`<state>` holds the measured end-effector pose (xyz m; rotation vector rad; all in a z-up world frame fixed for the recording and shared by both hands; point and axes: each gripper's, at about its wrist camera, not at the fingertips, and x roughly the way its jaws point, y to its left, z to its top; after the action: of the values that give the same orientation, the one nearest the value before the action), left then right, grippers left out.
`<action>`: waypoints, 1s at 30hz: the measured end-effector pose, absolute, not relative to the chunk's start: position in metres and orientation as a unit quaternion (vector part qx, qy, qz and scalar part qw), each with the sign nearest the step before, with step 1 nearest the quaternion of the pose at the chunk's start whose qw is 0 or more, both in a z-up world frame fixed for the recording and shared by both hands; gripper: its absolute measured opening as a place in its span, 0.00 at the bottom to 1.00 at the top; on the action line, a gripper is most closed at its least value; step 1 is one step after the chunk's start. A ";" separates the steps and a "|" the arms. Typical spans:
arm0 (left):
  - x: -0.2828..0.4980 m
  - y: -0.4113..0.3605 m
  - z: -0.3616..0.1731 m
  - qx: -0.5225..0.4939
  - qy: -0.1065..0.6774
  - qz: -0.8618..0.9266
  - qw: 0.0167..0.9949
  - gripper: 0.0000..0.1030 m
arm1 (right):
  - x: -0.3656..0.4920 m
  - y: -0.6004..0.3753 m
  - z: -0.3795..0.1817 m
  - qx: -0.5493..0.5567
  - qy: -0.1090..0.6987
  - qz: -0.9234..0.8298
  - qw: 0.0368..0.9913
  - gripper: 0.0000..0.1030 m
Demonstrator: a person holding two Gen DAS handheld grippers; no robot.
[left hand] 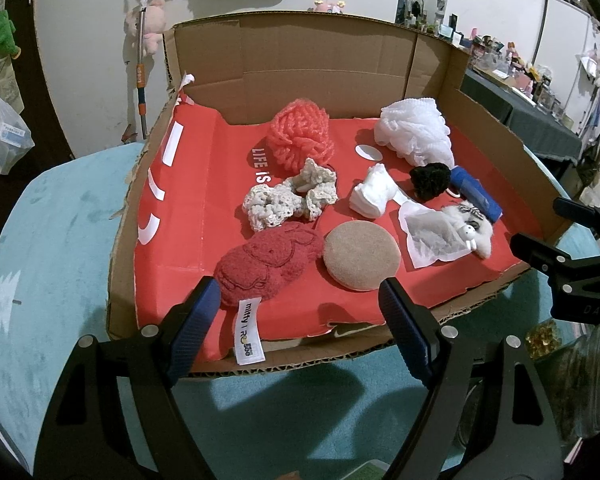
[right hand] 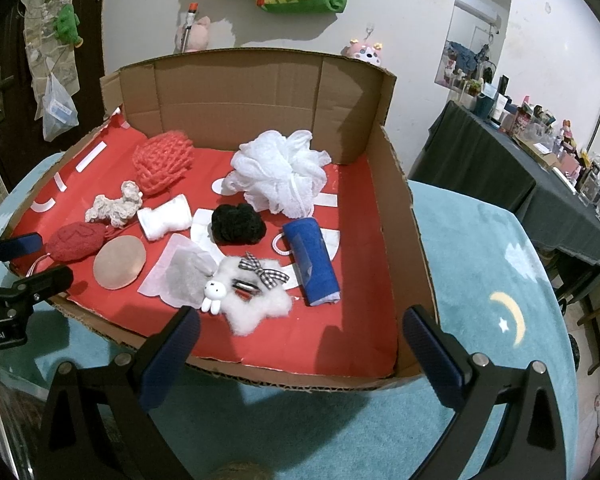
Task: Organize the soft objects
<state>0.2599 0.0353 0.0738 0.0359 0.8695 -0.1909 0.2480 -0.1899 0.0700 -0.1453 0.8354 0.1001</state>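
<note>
Right now I am holding both tools just short of the cardboard tray (left hand: 432, 68), which is sitting on a teal cloth (left hand: 52, 240). My left gripper (left hand: 300, 320) is hovering with its jaws spread wide and nothing between them, at the tray's near edge; my right gripper (right hand: 302, 344) is gaping just as wide and empty too.

On the tray's red lining the soft things are lying scattered. From the left camera, the dark red knitted mitt (left hand: 268, 266) is lying nearest, at about 6 o'clock of the pile, touching the round tan sponge (left hand: 362, 256) at its 3 o'clock. The cream crocheted scrunchies (left hand: 290, 196) are resting at the mitt's 12 o'clock, and the coral mesh puff (left hand: 302, 136) beyond them. The white bath pouf (right hand: 280, 172) is sitting toward the far wall, with a black pompom (right hand: 238, 224) at its 7 o'clock. A rolled blue towel (right hand: 312, 264) is lying at the pompom's 4 o'clock, beside a white fluffy piece (right hand: 260, 304) carrying what looks like a small rabbit charm (right hand: 211, 294).
</note>
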 end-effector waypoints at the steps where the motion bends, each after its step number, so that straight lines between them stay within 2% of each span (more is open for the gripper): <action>1: 0.260 0.036 0.073 0.017 0.421 -0.092 0.902 0.79 | 0.248 -0.190 0.070 -0.071 0.405 0.049 0.910 1.00; 16: 0.258 0.034 0.076 0.018 0.418 -0.093 0.903 0.79 | 0.249 -0.196 0.072 -0.060 0.405 0.050 0.911 1.00; 30: 0.209 0.039 0.122 0.002 0.370 -0.085 0.925 0.79 | 0.212 -0.210 0.116 -0.050 0.357 0.044 0.932 1.00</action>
<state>0.2093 0.0387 0.1222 0.0040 0.7583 -0.1743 0.2117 -0.2096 0.1156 -0.1032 0.7313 0.0893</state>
